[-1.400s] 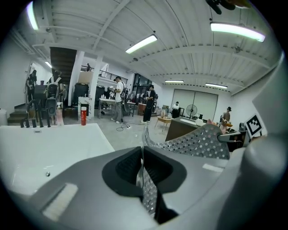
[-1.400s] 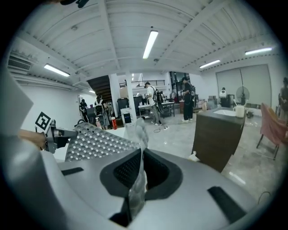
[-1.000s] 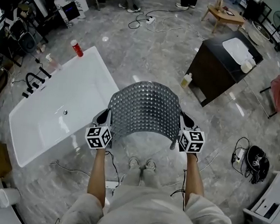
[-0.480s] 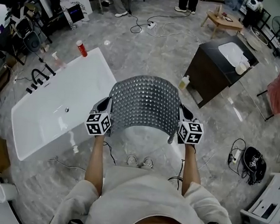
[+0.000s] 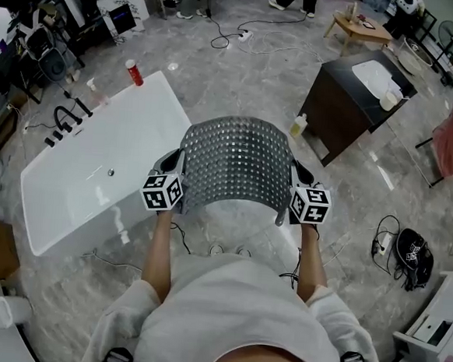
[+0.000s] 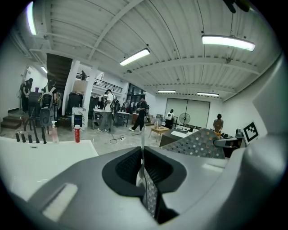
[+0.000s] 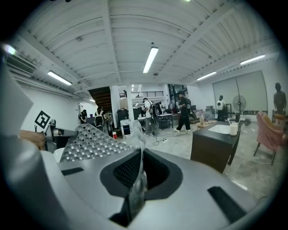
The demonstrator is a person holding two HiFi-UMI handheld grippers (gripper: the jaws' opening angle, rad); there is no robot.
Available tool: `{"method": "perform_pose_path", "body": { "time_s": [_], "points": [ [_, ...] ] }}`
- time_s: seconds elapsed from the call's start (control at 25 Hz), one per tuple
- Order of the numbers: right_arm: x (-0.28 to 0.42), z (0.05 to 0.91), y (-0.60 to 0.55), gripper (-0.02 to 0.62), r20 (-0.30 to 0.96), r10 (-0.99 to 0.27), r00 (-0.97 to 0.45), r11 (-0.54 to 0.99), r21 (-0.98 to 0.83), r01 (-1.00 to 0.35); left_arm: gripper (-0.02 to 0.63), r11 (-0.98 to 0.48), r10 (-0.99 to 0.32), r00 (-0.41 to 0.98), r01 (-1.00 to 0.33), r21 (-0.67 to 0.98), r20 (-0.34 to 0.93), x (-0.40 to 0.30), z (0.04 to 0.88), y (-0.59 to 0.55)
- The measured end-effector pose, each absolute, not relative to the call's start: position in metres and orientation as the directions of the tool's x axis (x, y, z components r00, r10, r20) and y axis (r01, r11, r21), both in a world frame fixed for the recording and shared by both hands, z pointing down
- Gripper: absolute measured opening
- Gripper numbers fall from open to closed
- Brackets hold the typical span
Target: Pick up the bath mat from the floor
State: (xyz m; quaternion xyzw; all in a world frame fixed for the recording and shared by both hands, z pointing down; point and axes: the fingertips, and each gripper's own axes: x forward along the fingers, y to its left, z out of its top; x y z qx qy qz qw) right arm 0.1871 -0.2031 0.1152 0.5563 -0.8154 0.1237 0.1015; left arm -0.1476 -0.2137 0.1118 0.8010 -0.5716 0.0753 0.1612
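Note:
A grey perforated bath mat (image 5: 235,165) hangs in the air, bowed like an arch between my two grippers, above the marble floor. The left gripper (image 5: 173,167) is shut on the mat's left edge and the right gripper (image 5: 296,178) is shut on its right edge. In the left gripper view the mat's edge (image 6: 148,195) is pinched between the jaws and the rest of the mat (image 6: 198,143) arches off to the right. In the right gripper view the pinched edge (image 7: 137,179) runs up between the jaws, and the mat (image 7: 92,141) spreads to the left.
A white bathtub (image 5: 94,181) lies to the left, with a red can (image 5: 133,73) on its far corner. A dark vanity with a white basin (image 5: 350,100) stands at the right, a bottle (image 5: 298,126) at its foot. Cables and a black bag (image 5: 412,257) lie on the floor. People stand far off.
Both grippers have risen a little with the mat held between them; the mat sits higher and slightly farther from my body. Both grips are unchanged.

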Motion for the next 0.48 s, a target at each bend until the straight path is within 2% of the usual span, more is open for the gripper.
{"method": "perform_pose_path", "body": {
  "time_s": [0.48],
  "points": [
    [0.1851,0.1172,-0.1981,0.021,0.309,-0.884,-0.351,0.338,-0.098,-0.936,0.028,-0.301,-0.89,0.349,-0.933,0.194,0.293,-0.1514,0.1099,-0.21]
  ]
}}
